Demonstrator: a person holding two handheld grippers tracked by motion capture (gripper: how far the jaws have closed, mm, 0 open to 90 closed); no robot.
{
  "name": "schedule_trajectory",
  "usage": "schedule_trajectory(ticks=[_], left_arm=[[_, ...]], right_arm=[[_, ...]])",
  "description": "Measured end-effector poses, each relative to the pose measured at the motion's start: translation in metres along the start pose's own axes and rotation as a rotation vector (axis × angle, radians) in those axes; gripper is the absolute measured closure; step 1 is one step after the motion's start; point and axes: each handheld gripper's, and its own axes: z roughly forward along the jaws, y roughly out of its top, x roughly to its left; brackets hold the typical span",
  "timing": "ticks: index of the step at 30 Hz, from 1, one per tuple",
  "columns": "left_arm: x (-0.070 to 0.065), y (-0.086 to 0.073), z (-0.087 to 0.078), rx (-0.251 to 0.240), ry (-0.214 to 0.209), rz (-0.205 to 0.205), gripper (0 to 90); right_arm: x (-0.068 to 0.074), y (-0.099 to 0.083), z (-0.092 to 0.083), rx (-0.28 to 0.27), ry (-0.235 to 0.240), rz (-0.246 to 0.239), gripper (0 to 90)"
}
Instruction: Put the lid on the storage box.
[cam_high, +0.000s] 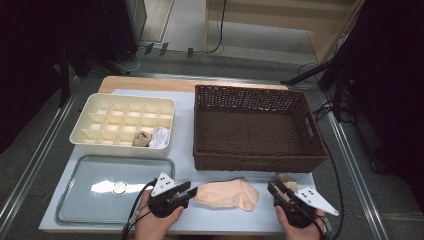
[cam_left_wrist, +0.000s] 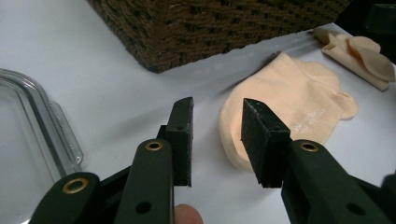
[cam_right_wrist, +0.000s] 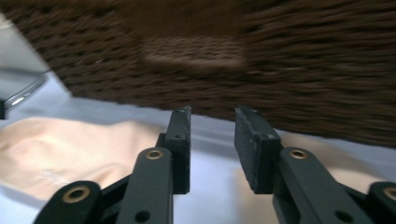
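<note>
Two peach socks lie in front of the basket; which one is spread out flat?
The larger sock, lying flat between the two hands, just right of the left tongs. The other sock is folded up, smaller, beside the right tongs.

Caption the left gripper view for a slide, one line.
Open left gripper poised over a peach sock on the white table, beside the brown wicker basket.

A peach sock (cam_high: 227, 194) is laid flat on the white worktop (cam_high: 185, 135), just at six o'clock of the wicker basket (cam_high: 255, 125). A second, crumpled peach sock (cam_left_wrist: 357, 53) is seen near it, towards three o'clock, close to the basket's front corner.
</note>
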Motion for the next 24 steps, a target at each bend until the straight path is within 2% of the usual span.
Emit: schedule_trajectory(ticks=[3,6,9,12,15,16,18,19,20,24], left_arm=[[0.000,0.000,-0.003,-0.003,-0.003,0.004,64.7],[0.000,0.000,-0.005,-0.010,-0.010,0.001,64.4],[0.000,0.000,-0.007,-0.008,-0.014,0.004,64.2],[0.000,-0.001,-0.007,-0.003,-0.017,0.004,64.1],[0.000,-0.003,-0.007,0.002,-0.019,0.005,64.1],[0.000,-0.003,-0.007,0.001,-0.019,0.004,64.0],[0.001,-0.003,-0.007,-0.002,-0.019,0.004,63.8],[0.001,-0.003,-0.007,-0.004,-0.019,0.002,63.8],[0.001,-0.003,-0.007,-0.004,-0.018,0.002,63.8],[-0.001,-0.003,-0.007,-0.004,-0.020,0.006,63.6]], right_arm=[[-0.015,-0.001,-0.009,0.000,-0.045,0.002,59.9],[-0.024,-0.007,-0.012,0.000,-0.070,0.010,45.1],[-0.027,-0.015,-0.010,0.043,-0.078,0.006,35.8],[-0.028,-0.021,-0.004,0.078,-0.117,-0.024,32.8],[-0.030,-0.024,0.000,0.103,-0.135,-0.034,32.5],[-0.031,-0.026,0.002,0.122,-0.144,-0.037,33.9],[-0.030,-0.030,0.005,0.113,-0.161,-0.043,39.2],[-0.028,-0.029,0.006,0.115,-0.165,-0.048,49.2],[-0.027,-0.029,0.006,0.121,-0.147,-0.036,59.7],[-0.026,-0.024,0.005,0.130,-0.149,0.005,83.2]])
